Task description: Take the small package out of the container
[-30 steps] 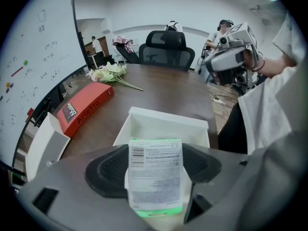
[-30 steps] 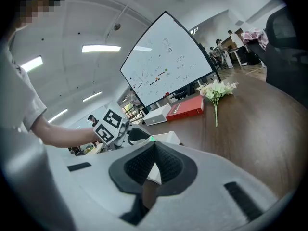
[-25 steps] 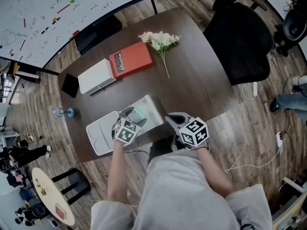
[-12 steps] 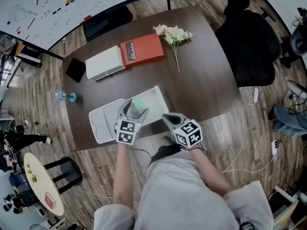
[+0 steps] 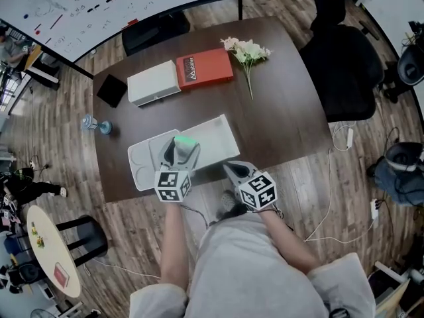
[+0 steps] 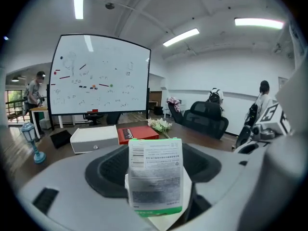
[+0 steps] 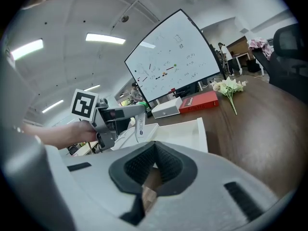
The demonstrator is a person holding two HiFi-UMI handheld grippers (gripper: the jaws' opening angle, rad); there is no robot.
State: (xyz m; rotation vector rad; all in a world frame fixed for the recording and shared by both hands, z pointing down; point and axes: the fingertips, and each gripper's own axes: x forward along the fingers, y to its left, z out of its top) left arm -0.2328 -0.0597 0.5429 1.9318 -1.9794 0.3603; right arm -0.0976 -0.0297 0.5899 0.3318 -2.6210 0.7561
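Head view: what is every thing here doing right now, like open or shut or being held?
small package: held in the left gripper, above the container.
left gripper: shut on the small package.
right gripper: shut, nothing in it.
container: open, lid flat beside it.
red book: closed, lying flat.
white box: closed.
flowers: lying on the table.
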